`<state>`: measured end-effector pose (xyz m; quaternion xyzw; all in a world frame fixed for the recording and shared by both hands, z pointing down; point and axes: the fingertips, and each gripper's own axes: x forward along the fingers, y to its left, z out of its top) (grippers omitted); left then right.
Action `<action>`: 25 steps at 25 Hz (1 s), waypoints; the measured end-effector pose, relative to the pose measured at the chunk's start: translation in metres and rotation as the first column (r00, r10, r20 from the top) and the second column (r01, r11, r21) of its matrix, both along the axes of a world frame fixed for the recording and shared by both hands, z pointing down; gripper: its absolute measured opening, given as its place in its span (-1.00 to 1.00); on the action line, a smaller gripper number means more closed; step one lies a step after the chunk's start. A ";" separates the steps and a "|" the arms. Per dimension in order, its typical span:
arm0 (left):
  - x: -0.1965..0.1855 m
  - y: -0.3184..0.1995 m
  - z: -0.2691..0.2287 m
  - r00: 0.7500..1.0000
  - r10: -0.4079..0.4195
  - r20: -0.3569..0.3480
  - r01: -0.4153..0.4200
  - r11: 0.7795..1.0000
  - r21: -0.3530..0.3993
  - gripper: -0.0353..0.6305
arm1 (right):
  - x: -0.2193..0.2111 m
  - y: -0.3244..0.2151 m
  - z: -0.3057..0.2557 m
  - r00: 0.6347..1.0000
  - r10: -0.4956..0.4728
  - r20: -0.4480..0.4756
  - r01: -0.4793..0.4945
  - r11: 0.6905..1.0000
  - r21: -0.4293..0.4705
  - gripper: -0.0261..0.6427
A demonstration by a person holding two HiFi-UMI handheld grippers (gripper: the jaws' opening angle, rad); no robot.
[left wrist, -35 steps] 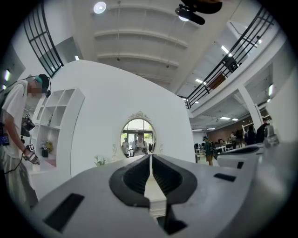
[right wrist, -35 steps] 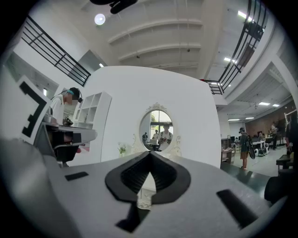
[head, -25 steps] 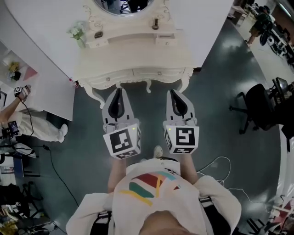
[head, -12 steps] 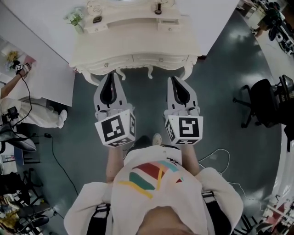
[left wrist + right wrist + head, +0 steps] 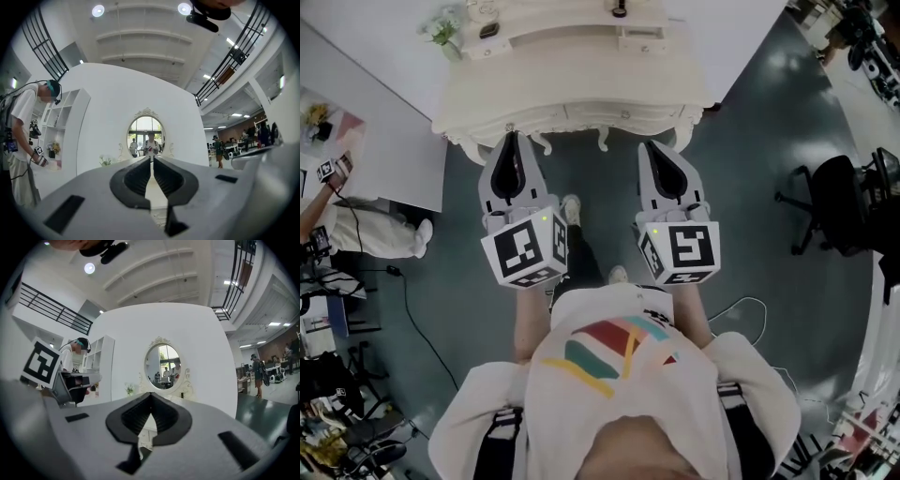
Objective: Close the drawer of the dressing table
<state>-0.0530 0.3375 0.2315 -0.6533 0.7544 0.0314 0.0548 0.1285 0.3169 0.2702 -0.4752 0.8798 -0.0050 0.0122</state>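
- Drawer (image 5: 598,112) lies flush in the front of the dressing table (image 5: 572,75), facing the person;
- left gripper (image 5: 514,141): jaws together, nothing between them, tip near the surface's front edge;
- right gripper (image 5: 652,148): jaws together, empty, near that same edge.

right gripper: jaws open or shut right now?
Shut. In the right gripper view, the right gripper has its jaws meeting at the tips, with nothing held between them.
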 end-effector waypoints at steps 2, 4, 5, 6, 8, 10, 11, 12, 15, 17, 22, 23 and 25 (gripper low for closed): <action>-0.008 -0.016 0.003 1.000 0.001 -0.008 -0.001 1.000 0.006 -0.85 | -0.008 -0.013 0.003 1.000 -0.004 -0.011 0.004 1.000 0.009 -0.92; -0.015 -0.035 0.005 1.000 0.009 -0.016 -0.008 1.000 0.010 -0.85 | -0.015 -0.031 0.004 1.000 0.001 -0.017 -0.001 1.000 0.012 -0.92; -0.018 -0.046 0.005 1.000 0.013 -0.020 -0.013 1.000 0.013 -0.85 | -0.019 -0.041 0.004 1.000 0.005 -0.020 -0.005 1.000 0.012 -0.92; -0.021 -0.056 0.004 1.000 0.017 -0.024 -0.017 1.000 0.016 -0.85 | -0.023 -0.051 0.005 1.000 0.009 -0.022 -0.009 1.000 0.010 -0.92; -0.029 -0.078 0.005 0.999 0.027 -0.032 -0.027 0.999 0.020 -0.85 | -0.032 -0.071 0.007 1.000 0.017 -0.023 -0.017 1.000 0.004 -0.92; -0.038 -0.102 0.009 0.998 0.037 -0.041 -0.037 0.999 0.017 -0.85 | -0.042 -0.093 0.012 0.999 0.026 -0.026 -0.026 1.000 -0.005 -0.92; -0.044 -0.114 0.012 0.998 0.041 -0.046 -0.040 0.999 0.013 -0.85 | -0.048 -0.104 0.014 0.999 0.029 -0.030 -0.030 1.000 -0.011 -0.92; -0.050 -0.127 0.014 0.998 0.044 -0.053 -0.044 0.999 0.009 -0.85 | -0.054 -0.116 0.016 0.999 0.032 -0.034 -0.033 0.999 -0.015 -0.92; -0.070 -0.163 0.016 0.997 0.055 -0.060 -0.055 0.998 0.007 -0.85 | -0.075 -0.153 0.014 0.999 0.041 -0.036 -0.041 0.999 -0.016 -0.92; -0.087 -0.187 0.014 0.997 0.059 -0.055 -0.059 0.998 0.008 -0.85 | -0.091 -0.176 0.009 0.998 0.046 -0.037 -0.046 0.999 -0.010 -0.92; -0.133 -0.245 0.001 0.996 0.071 -0.062 -0.070 0.997 0.018 -0.85 | -0.137 -0.235 -0.008 0.998 0.050 -0.042 -0.050 0.999 -0.003 -0.92; -0.141 -0.256 -0.002 0.995 0.073 -0.062 -0.072 0.997 0.023 -0.85 | -0.146 -0.245 -0.013 0.998 0.051 -0.041 -0.051 0.999 0.000 -0.92; -0.158 -0.277 -0.009 0.995 0.076 -0.059 -0.074 0.997 0.035 -0.85 | -0.162 -0.266 -0.021 0.998 0.058 -0.036 -0.057 0.998 0.009 -0.92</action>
